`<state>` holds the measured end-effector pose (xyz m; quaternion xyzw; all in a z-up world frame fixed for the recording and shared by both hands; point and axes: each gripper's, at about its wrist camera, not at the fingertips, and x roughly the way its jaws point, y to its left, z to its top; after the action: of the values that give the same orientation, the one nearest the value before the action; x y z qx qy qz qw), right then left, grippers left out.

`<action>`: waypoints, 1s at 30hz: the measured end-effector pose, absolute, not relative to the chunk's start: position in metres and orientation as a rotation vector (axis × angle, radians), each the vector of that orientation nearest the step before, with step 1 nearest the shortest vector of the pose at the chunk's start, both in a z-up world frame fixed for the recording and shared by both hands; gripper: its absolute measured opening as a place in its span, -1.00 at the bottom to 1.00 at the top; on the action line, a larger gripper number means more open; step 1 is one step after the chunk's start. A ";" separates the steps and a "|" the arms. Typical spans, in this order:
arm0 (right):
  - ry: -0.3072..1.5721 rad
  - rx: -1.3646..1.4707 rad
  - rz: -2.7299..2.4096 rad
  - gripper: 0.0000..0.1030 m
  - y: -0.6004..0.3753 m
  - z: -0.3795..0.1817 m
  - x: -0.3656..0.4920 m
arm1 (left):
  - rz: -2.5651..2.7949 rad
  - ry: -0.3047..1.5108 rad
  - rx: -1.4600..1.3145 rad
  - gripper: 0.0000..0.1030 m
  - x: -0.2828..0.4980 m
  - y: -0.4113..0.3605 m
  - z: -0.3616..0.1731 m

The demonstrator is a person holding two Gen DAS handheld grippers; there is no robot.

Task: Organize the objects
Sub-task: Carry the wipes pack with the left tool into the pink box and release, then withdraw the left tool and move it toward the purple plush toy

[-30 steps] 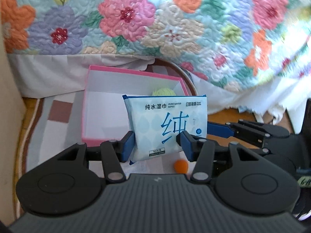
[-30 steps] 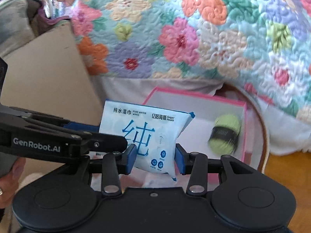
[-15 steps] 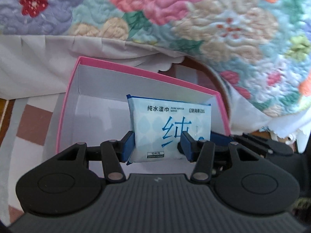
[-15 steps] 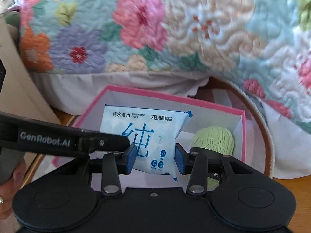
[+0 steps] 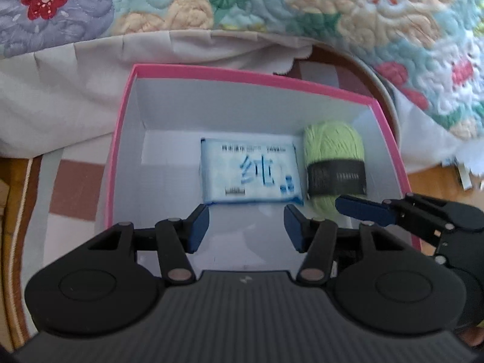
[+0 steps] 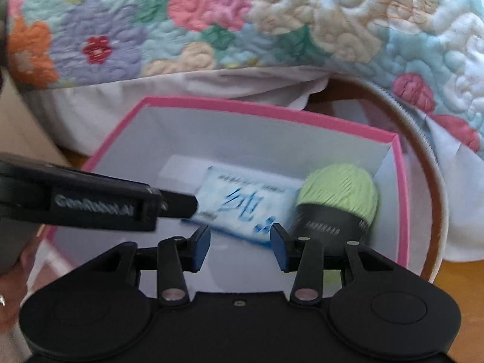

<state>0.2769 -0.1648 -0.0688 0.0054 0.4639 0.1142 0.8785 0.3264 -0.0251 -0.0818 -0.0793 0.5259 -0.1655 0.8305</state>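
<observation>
A blue-and-white pack of wet wipes (image 5: 251,175) lies blurred on the floor of the pink-rimmed white box (image 5: 242,75), touching neither gripper. Right of it in the box rests a green ball of yarn (image 5: 332,163) with a black band. My left gripper (image 5: 246,220) hovers over the box's near side, its jaws opening with nothing between them. My right gripper (image 6: 240,239) is open just above the wipes pack (image 6: 248,202), beside the yarn (image 6: 341,190). The left gripper's black finger (image 6: 90,202) crosses the right wrist view over the box (image 6: 242,107).
A floral quilt (image 5: 272,6) and a white bed skirt (image 5: 75,69) hang just behind the box. The box sits on a patterned rug (image 5: 75,187) with a round edge (image 6: 435,181), over a wooden floor (image 6: 459,281).
Both grippers came down over the box holding the wipes pack between them, then opened. The pack has dropped onto the box floor beside the yarn.
</observation>
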 end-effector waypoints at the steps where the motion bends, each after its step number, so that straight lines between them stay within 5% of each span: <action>1: 0.972 0.017 0.252 -0.01 -0.164 -0.065 0.272 | -0.352 1.124 -0.151 0.04 0.323 -0.025 -0.077; 10: 0.963 0.056 0.309 0.41 -0.163 -0.005 0.234 | -0.386 1.124 -0.114 0.28 0.281 -0.014 -0.002; 30: 0.925 0.161 0.380 0.54 -0.186 0.090 0.100 | -0.445 1.107 0.073 0.37 0.156 -0.001 0.084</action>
<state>0.1002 -0.1856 0.0896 0.0773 0.4429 0.1820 0.8745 0.1565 -0.0013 0.0841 0.0345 0.5211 -0.2096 0.8267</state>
